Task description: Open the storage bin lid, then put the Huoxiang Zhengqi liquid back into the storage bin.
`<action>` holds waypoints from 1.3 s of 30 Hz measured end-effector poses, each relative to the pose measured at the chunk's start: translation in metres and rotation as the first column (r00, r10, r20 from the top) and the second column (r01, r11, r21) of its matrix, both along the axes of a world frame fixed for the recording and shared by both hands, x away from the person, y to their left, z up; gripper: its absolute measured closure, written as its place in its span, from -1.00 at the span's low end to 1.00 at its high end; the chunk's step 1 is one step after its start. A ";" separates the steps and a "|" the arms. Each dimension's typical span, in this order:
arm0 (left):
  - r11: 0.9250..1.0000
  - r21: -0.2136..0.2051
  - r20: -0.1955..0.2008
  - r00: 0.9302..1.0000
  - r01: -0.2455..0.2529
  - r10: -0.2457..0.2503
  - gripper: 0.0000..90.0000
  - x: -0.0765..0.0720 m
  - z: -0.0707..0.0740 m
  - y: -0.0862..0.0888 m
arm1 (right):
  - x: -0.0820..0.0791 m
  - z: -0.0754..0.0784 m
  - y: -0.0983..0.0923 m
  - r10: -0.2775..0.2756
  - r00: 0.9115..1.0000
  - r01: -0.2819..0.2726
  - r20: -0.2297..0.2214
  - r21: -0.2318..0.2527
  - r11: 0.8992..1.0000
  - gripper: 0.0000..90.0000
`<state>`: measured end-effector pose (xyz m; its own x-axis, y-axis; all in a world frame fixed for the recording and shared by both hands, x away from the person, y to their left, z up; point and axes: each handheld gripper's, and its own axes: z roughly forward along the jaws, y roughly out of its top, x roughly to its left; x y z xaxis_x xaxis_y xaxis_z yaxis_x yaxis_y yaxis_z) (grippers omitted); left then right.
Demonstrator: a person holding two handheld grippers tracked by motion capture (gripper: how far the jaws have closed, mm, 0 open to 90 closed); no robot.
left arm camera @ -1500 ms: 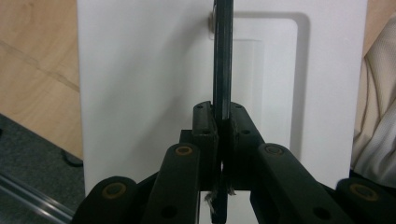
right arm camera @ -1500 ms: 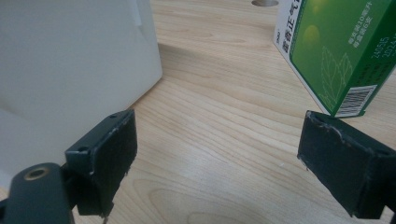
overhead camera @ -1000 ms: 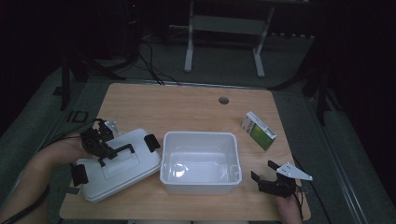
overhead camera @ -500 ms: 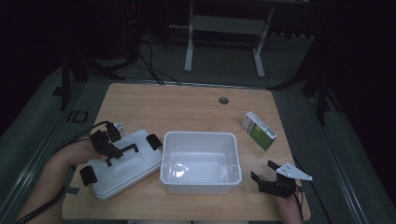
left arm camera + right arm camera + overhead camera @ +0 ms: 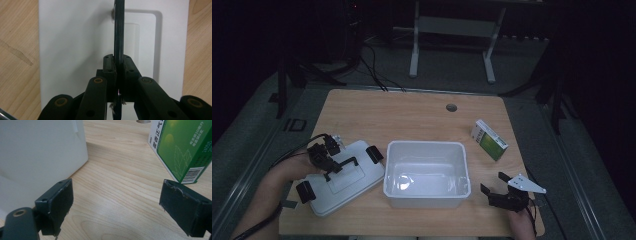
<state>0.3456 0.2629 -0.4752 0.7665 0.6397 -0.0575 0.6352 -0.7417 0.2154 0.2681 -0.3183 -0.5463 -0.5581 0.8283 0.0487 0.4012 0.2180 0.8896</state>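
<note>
Lid (image 5: 343, 180), white and flat with black clips at its ends, lies on the wooden worktop (image 5: 412, 115) at about eight o'clock from the worktop's middle, tilted so one corner points toward the near edge; it sits just beside the white tub (image 5: 427, 173), one black clip close to the tub's left wall; the left gripper (image 5: 328, 161) stands over the lid with its jaws pinched tight on the thin black handle (image 5: 119, 32) that runs across the lid's recessed panel; in the left gripper view the handle rises straight between the two closed pads, with the lid's white surface (image 5: 75, 50) behind it and bare wood at both sides; the person's left hand (image 5: 292, 167) holds that gripper from the nine o'clock side, a cable trailing off toward the worktop's edge.

The tub is open and stands near the worktop's middle, a little toward six o'clock; the right gripper (image 5: 496, 186) rests at about five o'clock, near the front right corner of the tub but apart from it, its jaws spread wide with nothing between them; in the right gripper view the tub's wall (image 5: 40, 152) shows behind the left pad and a green and white carton (image 5: 183, 147) behind the right pad; in the high view that carton (image 5: 488, 140) lies at about three o'clock, well apart from the tub.
</note>
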 end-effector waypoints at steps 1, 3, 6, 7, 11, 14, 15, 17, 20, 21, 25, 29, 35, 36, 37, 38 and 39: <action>1.000 0.003 0.001 1.000 -0.002 0.002 0.86 0.000 -0.001 0.000 | 0.000 0.000 0.000 0.000 1.000 0.000 0.000 0.000 1.000 -0.74; 1.000 -0.004 0.001 1.000 -0.007 0.007 0.86 0.000 -0.001 0.001 | 0.000 0.000 0.000 0.001 1.000 -0.001 -0.001 -0.001 1.000 -0.74; 1.000 -0.008 -0.005 1.000 -0.013 0.013 0.86 0.002 -0.002 0.002 | 0.000 0.000 0.000 0.001 1.000 -0.001 0.002 0.000 1.000 -0.73; 1.000 -0.011 -0.011 1.000 -0.016 0.016 0.86 0.002 -0.002 0.003 | 0.000 0.001 0.000 -0.001 1.000 0.001 0.005 0.002 1.000 -0.70; 1.000 -0.014 -0.013 1.000 -0.020 0.020 0.77 0.003 -0.001 0.003 | 0.000 0.002 -0.002 -0.006 1.000 0.006 0.003 0.020 1.000 -0.70; 1.000 0.001 -0.022 1.000 -0.017 0.017 0.49 0.003 0.000 0.003 | 0.000 0.003 -0.005 -0.012 1.000 0.011 0.001 0.021 1.000 -0.71; 1.000 0.003 -0.027 0.999 -0.022 0.022 0.40 0.003 0.000 0.003 | 0.000 0.003 -0.005 -0.013 1.000 0.013 0.001 0.016 1.000 -0.71; 1.000 0.010 -0.016 1.000 -0.025 0.025 0.30 0.003 0.001 0.004 | 0.000 0.004 -0.006 -0.007 1.000 0.007 -0.006 0.025 1.000 -0.71; 0.999 0.004 -0.008 0.999 -0.045 0.045 0.10 0.005 0.003 0.004 | 0.001 0.008 -0.009 0.005 1.000 -0.005 -0.024 0.024 1.000 -0.71; 0.999 0.007 -0.010 0.999 -0.049 0.049 0.05 0.005 0.003 0.004 | 0.001 0.009 -0.010 0.008 1.000 -0.007 -0.029 0.025 1.000 -0.71; 0.998 0.039 -0.018 0.998 -0.055 0.056 -0.02 0.006 0.002 0.005 | 0.001 0.011 -0.014 0.008 0.998 -0.006 -0.062 0.031 1.000 -0.73; 0.997 0.044 -0.011 0.998 -0.059 0.059 -0.09 0.006 0.003 0.007 | 0.000 0.013 -0.015 -0.003 0.997 0.002 -0.075 -0.019 1.000 -0.75; 0.997 0.038 -0.006 0.998 -0.063 0.064 -0.09 0.005 0.003 0.007 | 0.000 0.018 -0.022 0.003 0.992 -0.004 -0.125 -0.006 1.000 -0.76; 0.997 0.027 -0.008 0.998 -0.068 0.068 -0.09 0.005 0.003 0.008 | 0.000 0.019 -0.023 -0.003 0.992 0.002 -0.126 -0.008 1.000 -0.72; 0.997 0.026 -0.007 0.998 -0.069 0.070 -0.09 0.005 0.003 0.009 | 0.001 0.020 -0.025 0.018 0.988 -0.019 -0.151 -0.006 1.000 -0.55; 0.997 0.022 -0.009 0.997 -0.074 0.074 -0.09 0.005 0.003 0.009 | 0.001 0.020 -0.026 0.037 0.986 -0.037 -0.162 0.003 0.999 -0.55; 0.997 0.021 -0.012 0.997 -0.072 0.072 -0.09 0.006 0.002 0.010 | 0.001 0.021 -0.027 0.027 0.987 -0.028 -0.156 -0.004 1.000 -0.55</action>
